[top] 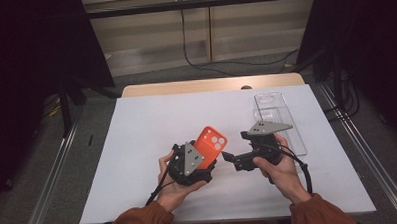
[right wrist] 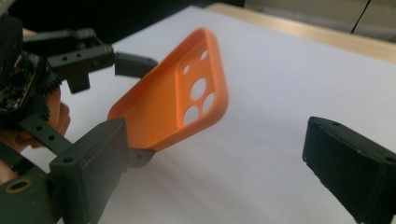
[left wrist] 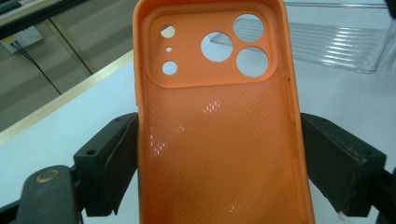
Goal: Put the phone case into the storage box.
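Observation:
An orange phone case [top: 211, 143] with round camera cut-outs is held up off the white table sheet [top: 152, 128], tilted up and to the right. My left gripper [top: 204, 161] is shut on its lower half. In the left gripper view the case [left wrist: 219, 130] stands upright with its inner side facing the camera, and a black jaw presses on each long edge. My right gripper [top: 235, 146] sits just right of the case, open, with nothing between its jaws. In the right gripper view the case [right wrist: 173, 102] hangs ahead on the left, close to the left jaw, with the left gripper [right wrist: 70, 51] behind it.
A clear plastic tray [top: 279, 119] lies at the right rear of the sheet and also shows at the top right of the left gripper view [left wrist: 336, 42]. The table's wooden far edge [top: 210, 85] lies beyond the sheet. Cables run on the floor behind.

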Action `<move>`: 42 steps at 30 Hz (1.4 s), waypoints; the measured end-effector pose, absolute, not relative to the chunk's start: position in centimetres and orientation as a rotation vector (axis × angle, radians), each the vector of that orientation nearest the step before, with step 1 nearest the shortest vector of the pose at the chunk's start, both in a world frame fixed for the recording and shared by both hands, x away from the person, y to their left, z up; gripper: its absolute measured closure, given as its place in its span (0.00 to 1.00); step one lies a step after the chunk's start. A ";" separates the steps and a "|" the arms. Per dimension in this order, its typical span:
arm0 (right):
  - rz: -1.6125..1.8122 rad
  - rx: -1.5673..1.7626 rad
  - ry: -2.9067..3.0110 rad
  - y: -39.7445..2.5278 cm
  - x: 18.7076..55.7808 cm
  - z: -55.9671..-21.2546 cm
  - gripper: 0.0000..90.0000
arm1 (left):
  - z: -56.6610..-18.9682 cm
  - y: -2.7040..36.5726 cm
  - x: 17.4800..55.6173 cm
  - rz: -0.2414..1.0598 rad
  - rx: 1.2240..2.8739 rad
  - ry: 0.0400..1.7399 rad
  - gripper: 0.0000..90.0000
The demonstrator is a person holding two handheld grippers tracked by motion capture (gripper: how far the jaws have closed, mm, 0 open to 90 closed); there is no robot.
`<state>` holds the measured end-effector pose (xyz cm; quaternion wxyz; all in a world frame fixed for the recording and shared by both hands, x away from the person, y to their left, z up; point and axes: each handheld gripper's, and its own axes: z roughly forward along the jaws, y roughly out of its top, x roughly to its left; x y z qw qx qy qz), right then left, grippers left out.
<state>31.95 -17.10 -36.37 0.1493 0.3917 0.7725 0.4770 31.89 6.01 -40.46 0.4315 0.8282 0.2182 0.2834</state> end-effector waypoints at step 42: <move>1.367 1.471 2.253 -16.2 34.0 -37.1 0.77 | -41.8 4.7 31.5 0.784 2.020 0.549 0.18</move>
